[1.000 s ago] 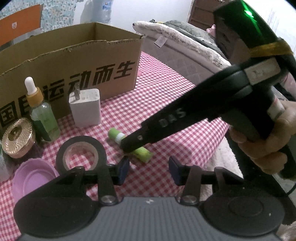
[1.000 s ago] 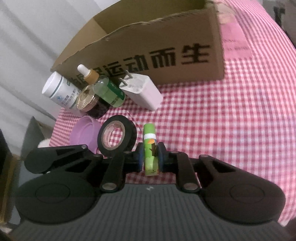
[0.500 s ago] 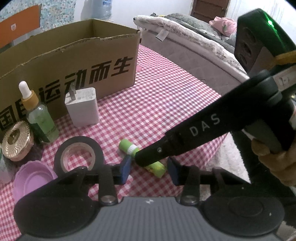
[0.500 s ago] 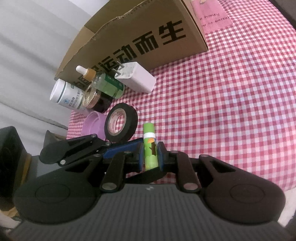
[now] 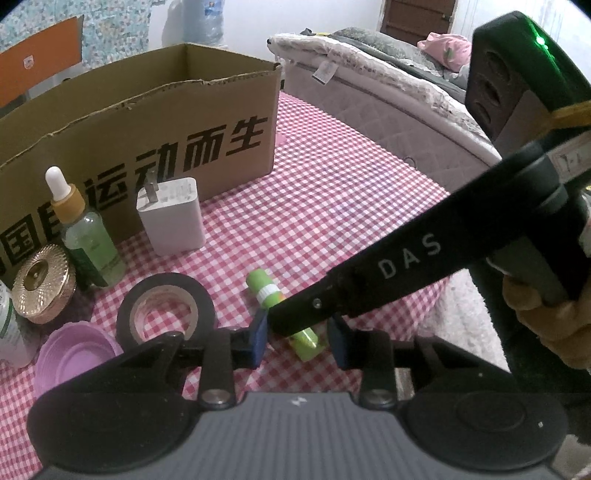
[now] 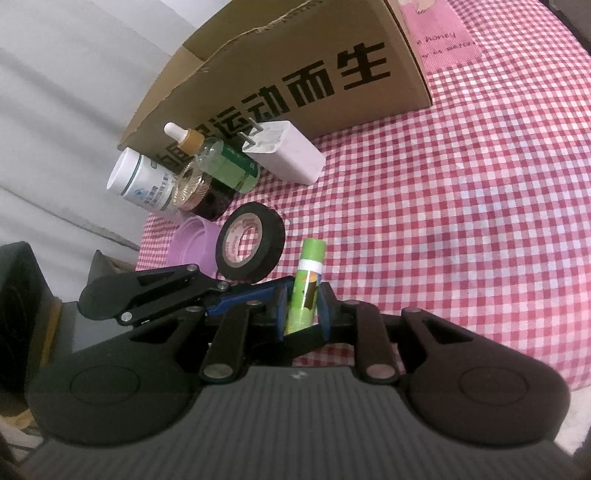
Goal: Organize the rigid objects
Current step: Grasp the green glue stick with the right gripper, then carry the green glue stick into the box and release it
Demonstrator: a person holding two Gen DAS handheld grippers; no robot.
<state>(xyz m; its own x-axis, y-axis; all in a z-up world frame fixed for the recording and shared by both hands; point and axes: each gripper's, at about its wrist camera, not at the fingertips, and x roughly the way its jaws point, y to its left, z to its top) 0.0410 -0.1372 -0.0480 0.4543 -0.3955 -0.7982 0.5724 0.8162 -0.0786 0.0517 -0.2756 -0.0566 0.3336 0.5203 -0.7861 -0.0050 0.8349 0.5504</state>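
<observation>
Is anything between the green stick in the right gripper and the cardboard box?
Partly. The green stick, clamped in the right gripper, faces the white charger standing before the cardboard box; right of the charger, bare checkered cloth.

quilted bed, brown door, white wall

This is a bedroom in a home. A bed with a soft quilted side and rumpled blankets stands just beside the tabletop, which has a pink and white checked cloth on it, and a brown wooden door shows behind the bed. Small home things stand on the cloth by a cardboard box: a dropper bottle, a white phone charger and a roll of black tape.
</observation>
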